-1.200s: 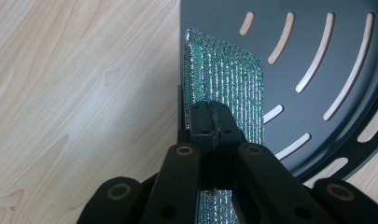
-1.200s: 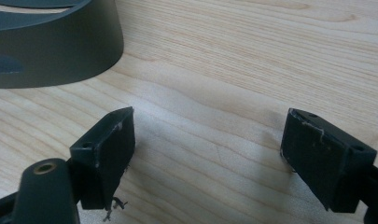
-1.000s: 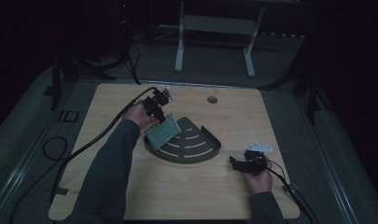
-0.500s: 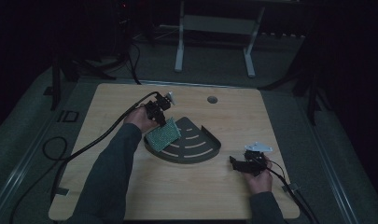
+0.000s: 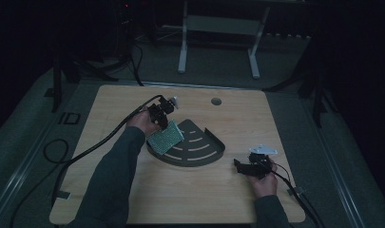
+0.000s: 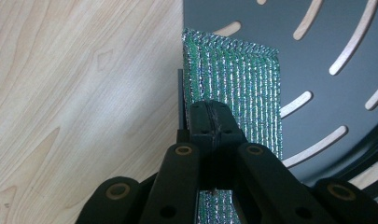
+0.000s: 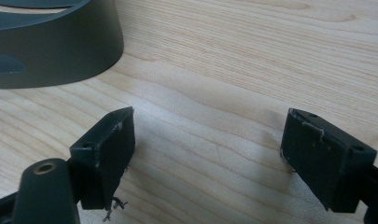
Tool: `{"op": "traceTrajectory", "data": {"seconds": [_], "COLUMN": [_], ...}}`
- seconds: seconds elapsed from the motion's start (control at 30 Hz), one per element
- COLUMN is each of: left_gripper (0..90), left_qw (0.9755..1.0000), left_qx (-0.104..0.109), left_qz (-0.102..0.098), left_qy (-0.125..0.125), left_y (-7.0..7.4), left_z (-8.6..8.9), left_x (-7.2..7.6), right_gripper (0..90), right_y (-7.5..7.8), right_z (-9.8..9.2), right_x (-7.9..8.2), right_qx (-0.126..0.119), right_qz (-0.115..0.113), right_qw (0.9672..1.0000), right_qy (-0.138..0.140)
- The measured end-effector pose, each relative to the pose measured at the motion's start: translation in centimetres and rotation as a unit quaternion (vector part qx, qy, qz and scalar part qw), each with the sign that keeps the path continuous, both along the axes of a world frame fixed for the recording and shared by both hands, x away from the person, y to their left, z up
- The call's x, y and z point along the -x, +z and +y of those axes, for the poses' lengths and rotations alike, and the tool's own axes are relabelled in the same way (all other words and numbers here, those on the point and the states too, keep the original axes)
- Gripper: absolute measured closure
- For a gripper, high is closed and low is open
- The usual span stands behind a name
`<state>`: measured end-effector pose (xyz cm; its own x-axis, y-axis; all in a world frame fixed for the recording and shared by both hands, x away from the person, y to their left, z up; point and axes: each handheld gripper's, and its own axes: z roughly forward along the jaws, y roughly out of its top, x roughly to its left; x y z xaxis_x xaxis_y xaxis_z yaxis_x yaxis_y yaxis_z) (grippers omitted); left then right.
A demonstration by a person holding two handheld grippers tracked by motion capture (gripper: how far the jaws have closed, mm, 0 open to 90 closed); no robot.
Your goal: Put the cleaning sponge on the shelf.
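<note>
jaws of the left gripper (image 6: 210,122) pinch a green scouring pad (image 6: 245,88) at centre frame — over the dark slotted tray (image 5: 199,151). right gripper (image 7: 207,156), lower right, is spread wide over bare table (image 7: 252,56).

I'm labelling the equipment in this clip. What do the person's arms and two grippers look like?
Both arms wear dark grey-green long sleeves. The left gripper is black, trailing a thick black cable. The right gripper is black with a pale grey three-cornered plate on top and a thinner cable. Its jaws are blocky, scuffed, joined by brass-coloured pivots.
</note>
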<state>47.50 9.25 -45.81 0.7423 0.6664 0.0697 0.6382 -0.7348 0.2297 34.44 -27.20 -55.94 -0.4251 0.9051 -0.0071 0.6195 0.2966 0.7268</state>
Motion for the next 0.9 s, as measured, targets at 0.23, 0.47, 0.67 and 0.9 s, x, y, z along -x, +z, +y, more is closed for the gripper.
{"op": "traceTrajectory", "data": {"seconds": [0.23,0.47,0.67,0.9], "left_gripper": [90.0,89.6,88.2,80.2], "left_qw": [1.0000,0.9999,0.9998,0.9997], "left_qx": [-0.005,-0.012,-0.012,-0.017], "left_qz": [0.003,0.006,0.002,0.002], "left_qy": [0.004,0.010,0.015,0.016], "left_y": [-0.47,-0.80,-0.73,-0.82], "left_z": [-0.14,-0.03,0.05,0.08], "left_x": [-0.22,-0.43,-0.43,-0.38], "right_gripper": [17.3,17.3,17.2,17.2], "right_y": [0.00,0.00,0.00,0.00], "right_z": [0.00,0.00,0.00,-0.01], "right_x": [0.00,-0.01,-0.01,-0.02], "right_qx": [0.000,0.000,0.000,0.000], "right_qz": [0.000,0.000,0.000,0.000], "right_qw": [1.0000,1.0000,1.0000,1.0000], "right_qy": [0.000,0.000,0.000,0.001]}}
